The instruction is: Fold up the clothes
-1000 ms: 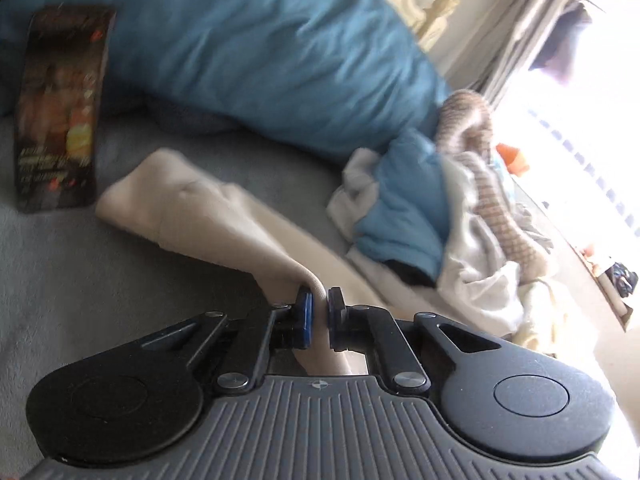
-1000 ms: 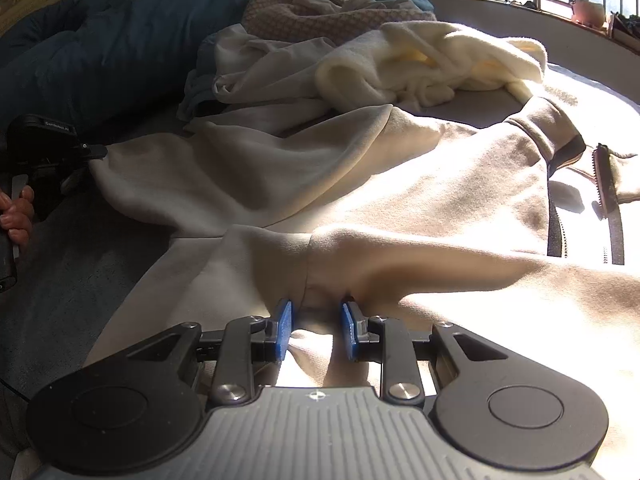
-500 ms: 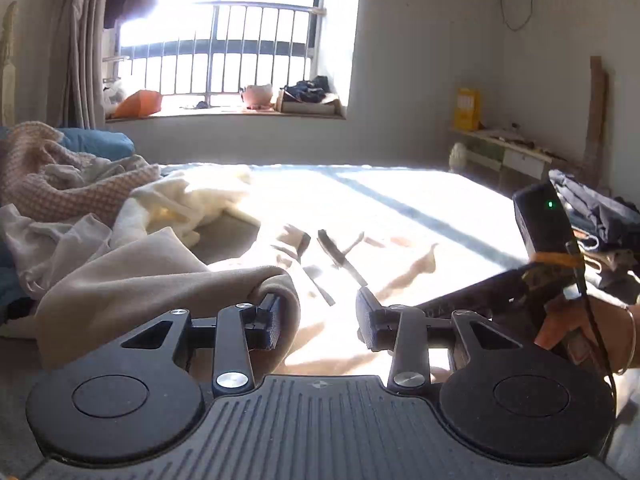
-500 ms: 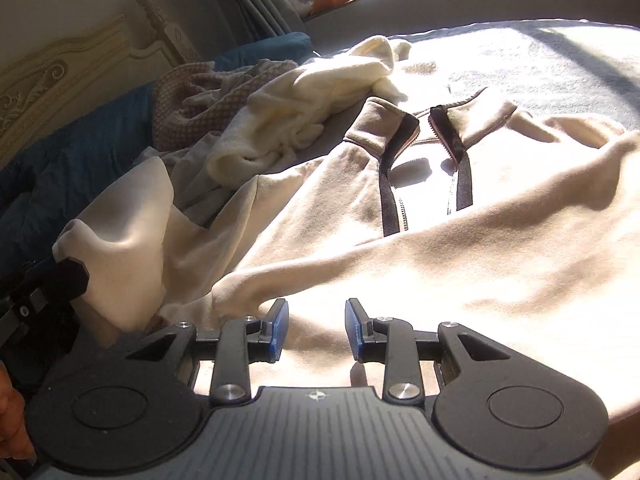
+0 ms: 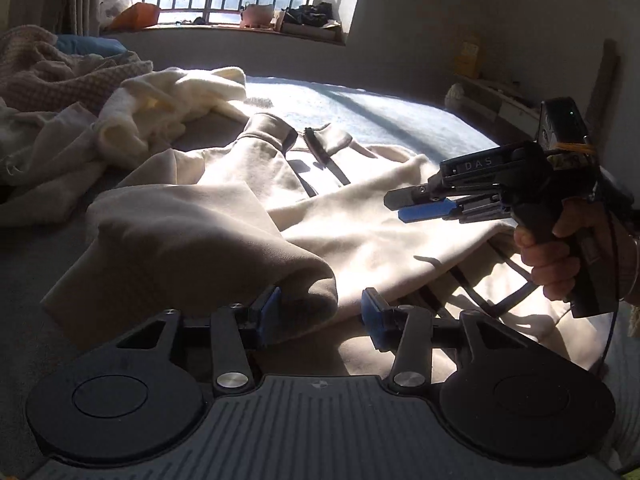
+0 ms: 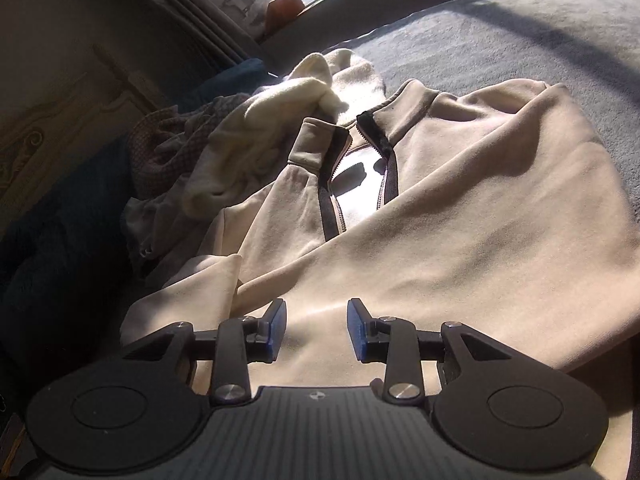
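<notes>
A beige zip-front jacket (image 5: 360,216) lies spread on the grey bed, collar and open zipper (image 5: 316,152) toward the window. One sleeve (image 5: 192,232) is folded across its body. My left gripper (image 5: 320,314) is open and its jaws are still opening. The sleeve's cuff end lies loose between them, against the left pad (image 5: 270,312). My right gripper (image 6: 317,328) hovers low over the jacket (image 6: 480,208) with its jaws also opening and nothing pinched. A hand holds the right gripper (image 5: 424,206) at the right of the left wrist view, above the jacket's hem.
A heap of other clothes sits beside the jacket: a cream garment (image 5: 160,100) and a checked knit (image 5: 48,76). A dark blue duvet (image 6: 48,220) and a headboard (image 6: 52,120) lie further left. Bare grey bedcover (image 5: 380,116) stretches toward the window sill (image 5: 240,28).
Both grippers were pinching beige fabric and have let go, their jaws spreading. The left one swung from facing the blue pillow to facing the window, carrying the sleeve across the jacket.
</notes>
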`<state>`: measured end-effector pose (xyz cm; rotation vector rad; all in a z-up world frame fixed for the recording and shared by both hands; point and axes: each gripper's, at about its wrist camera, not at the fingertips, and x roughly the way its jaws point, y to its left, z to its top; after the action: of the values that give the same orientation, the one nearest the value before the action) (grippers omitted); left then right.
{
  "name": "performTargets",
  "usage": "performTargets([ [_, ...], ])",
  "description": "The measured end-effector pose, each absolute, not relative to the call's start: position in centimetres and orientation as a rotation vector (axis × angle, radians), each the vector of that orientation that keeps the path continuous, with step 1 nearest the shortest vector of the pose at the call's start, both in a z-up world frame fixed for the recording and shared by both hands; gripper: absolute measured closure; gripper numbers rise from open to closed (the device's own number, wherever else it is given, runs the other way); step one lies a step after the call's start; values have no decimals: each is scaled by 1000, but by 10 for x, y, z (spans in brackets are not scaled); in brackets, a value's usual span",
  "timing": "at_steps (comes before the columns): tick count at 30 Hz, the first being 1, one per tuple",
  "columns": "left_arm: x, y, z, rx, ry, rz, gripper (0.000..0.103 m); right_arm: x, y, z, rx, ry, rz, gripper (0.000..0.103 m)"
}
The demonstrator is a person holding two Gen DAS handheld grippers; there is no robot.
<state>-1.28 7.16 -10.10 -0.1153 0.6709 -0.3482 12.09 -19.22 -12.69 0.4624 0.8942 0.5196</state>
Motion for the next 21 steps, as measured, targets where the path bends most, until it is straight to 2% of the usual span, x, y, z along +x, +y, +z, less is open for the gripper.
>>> performTargets([
  [4,-25,103,-86,-141,582,-277,47,123,-173,-123,451,892,575,64],
  [6,-22,122,-85,-125,576,-185,36,124,-163,-122,444,901,602,64],
  [9,-11,153,-90,-127,613,-95,30,123,-152,-122,425,917,630,64],
  [11,0,170,-96,-136,650,-79,28,123,-145,-121,411,927,645,64],
  [14,15,190,-108,-213,718,-131,29,121,-139,-123,386,942,646,63],
  [16,18,201,-116,-311,753,-174,47,120,-138,-123,378,948,640,63],
  [17,19,203,-117,-342,760,-182,65,119,-138,-123,375,950,637,63],
  [21,15,204,-108,-382,757,-202,86,118,-142,-121,366,945,615,63],
])
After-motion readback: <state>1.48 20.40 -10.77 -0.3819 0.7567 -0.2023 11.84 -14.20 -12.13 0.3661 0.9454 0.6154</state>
